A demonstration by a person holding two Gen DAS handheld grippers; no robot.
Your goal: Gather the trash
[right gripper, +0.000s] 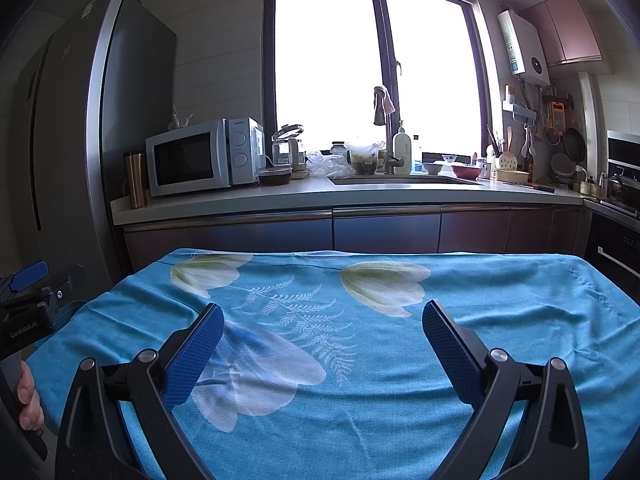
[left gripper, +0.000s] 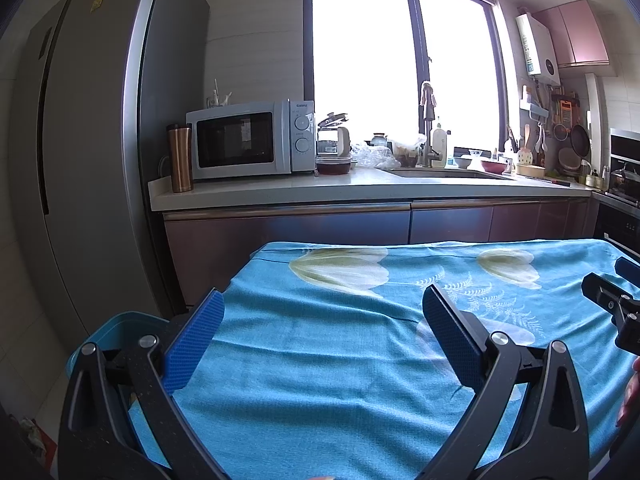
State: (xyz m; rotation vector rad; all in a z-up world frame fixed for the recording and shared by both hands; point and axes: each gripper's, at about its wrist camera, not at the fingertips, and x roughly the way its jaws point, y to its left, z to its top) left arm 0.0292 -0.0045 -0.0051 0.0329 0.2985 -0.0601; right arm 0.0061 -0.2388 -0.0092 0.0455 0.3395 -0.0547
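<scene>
Left wrist view: left gripper (left gripper: 323, 312) jaws spread wide, empty, over blue floral cloth (left gripper: 360, 360); teal bin (left gripper: 120, 322) just beside its left finger, nearer this hand; right gripper (right gripper: 323, 322) likewise agape; no trash visible on cloth.

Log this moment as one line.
left gripper open, empty | right gripper open, empty | blue cloth no visible trash | bin at table's left
</scene>
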